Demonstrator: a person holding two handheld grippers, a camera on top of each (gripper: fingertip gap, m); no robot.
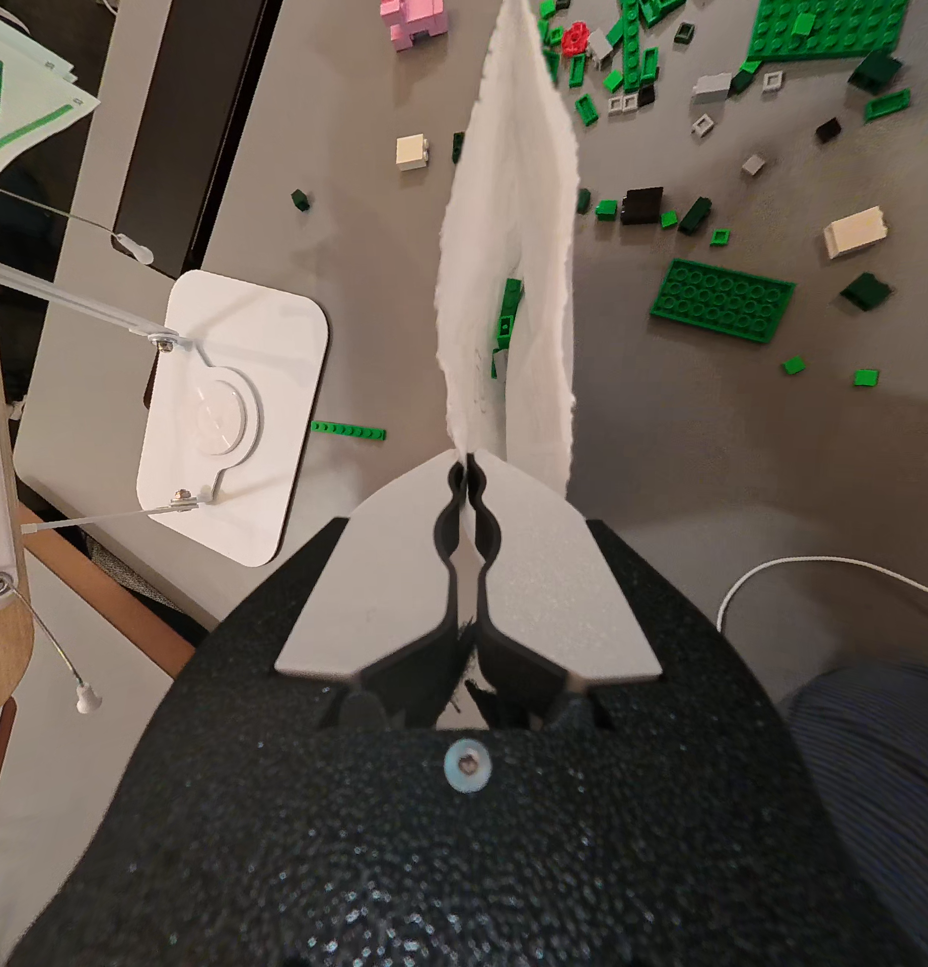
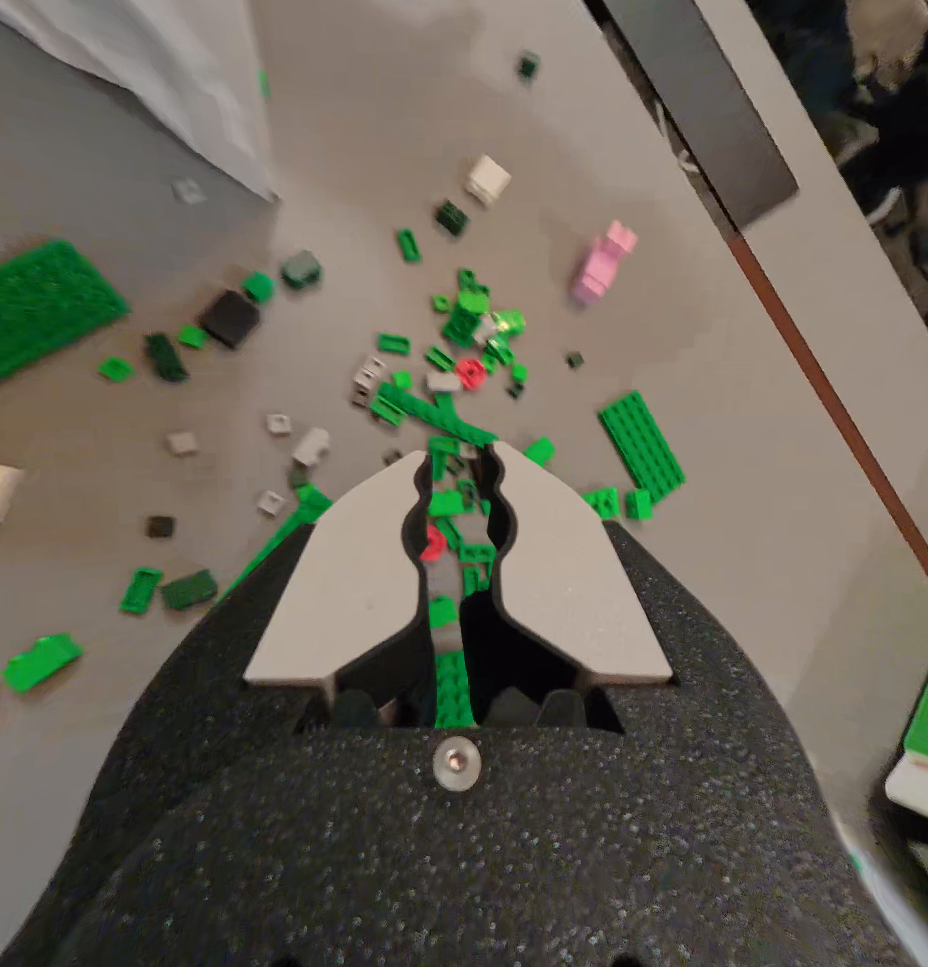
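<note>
My left gripper (image 1: 467,460) is shut on the edge of a white paper bag (image 1: 519,209) with a torn rim and holds it up above the grey table (image 1: 378,261). The bag hangs open, and green bricks (image 1: 510,314) show inside it. The bag also shows at the top left of the right wrist view (image 2: 189,78). My right gripper (image 2: 461,452) is slightly open and empty. It hovers over a scattered pile of small green bricks (image 2: 440,413) with a red round piece (image 2: 471,372) among them.
Loose green, grey, black and white bricks lie across the table. There are green plates (image 1: 723,301) (image 2: 642,447), a pink brick figure (image 1: 414,21) (image 2: 603,264), a white stand base (image 1: 226,413), a white cable (image 1: 817,568) and a booklet (image 1: 22,104). The table edge (image 2: 828,397) runs along the right. The grippers' ends are close to 30 cm from one another.
</note>
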